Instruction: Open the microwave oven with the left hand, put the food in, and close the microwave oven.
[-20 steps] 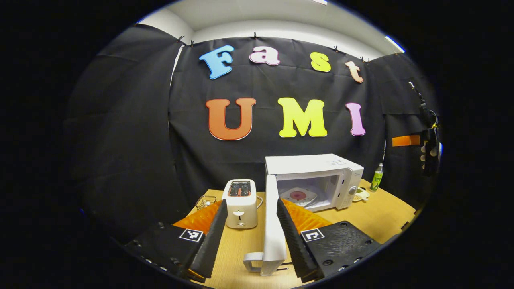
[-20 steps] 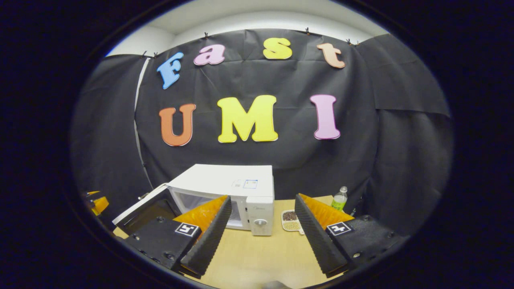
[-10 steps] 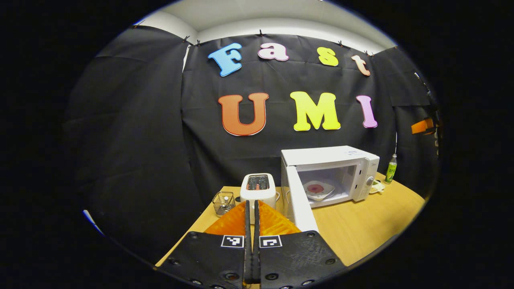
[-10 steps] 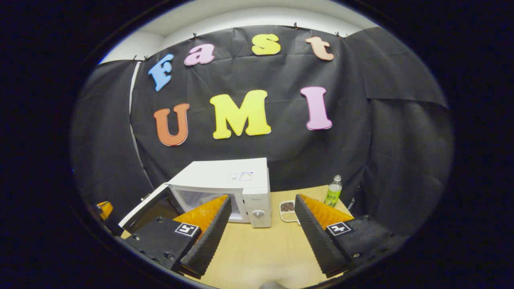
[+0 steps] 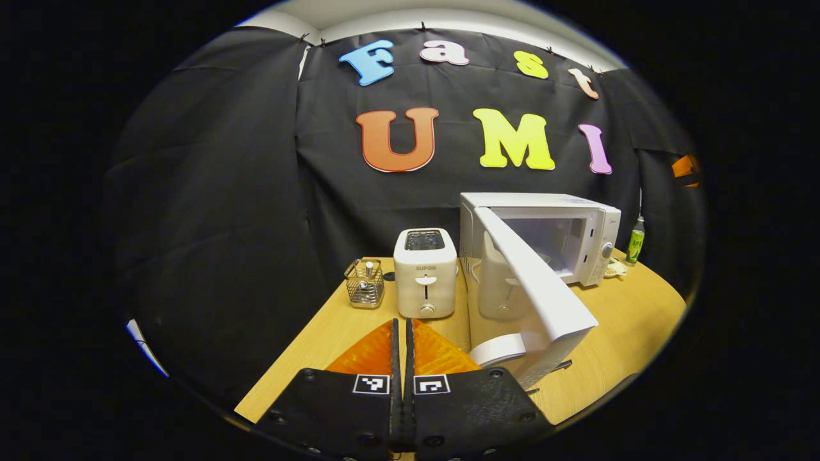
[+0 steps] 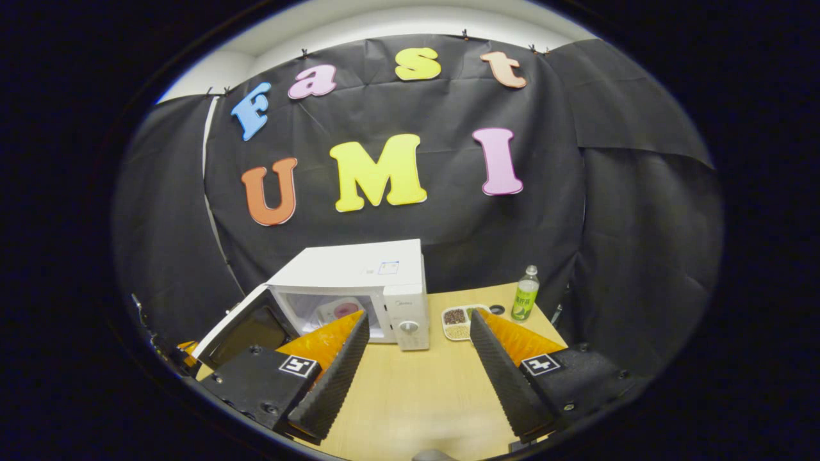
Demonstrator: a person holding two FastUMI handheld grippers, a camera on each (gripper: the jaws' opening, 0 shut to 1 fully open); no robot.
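Toaster (image 5: 425,273) nearer; wooden table (image 5: 333,333)

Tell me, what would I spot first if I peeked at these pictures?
Probably the white microwave at the back of the wooden table, with its door swung wide open. Next to it, on its left in the left gripper view, stands a white toaster. Low and close in that view, the left hand-held gripper is shut on nothing.
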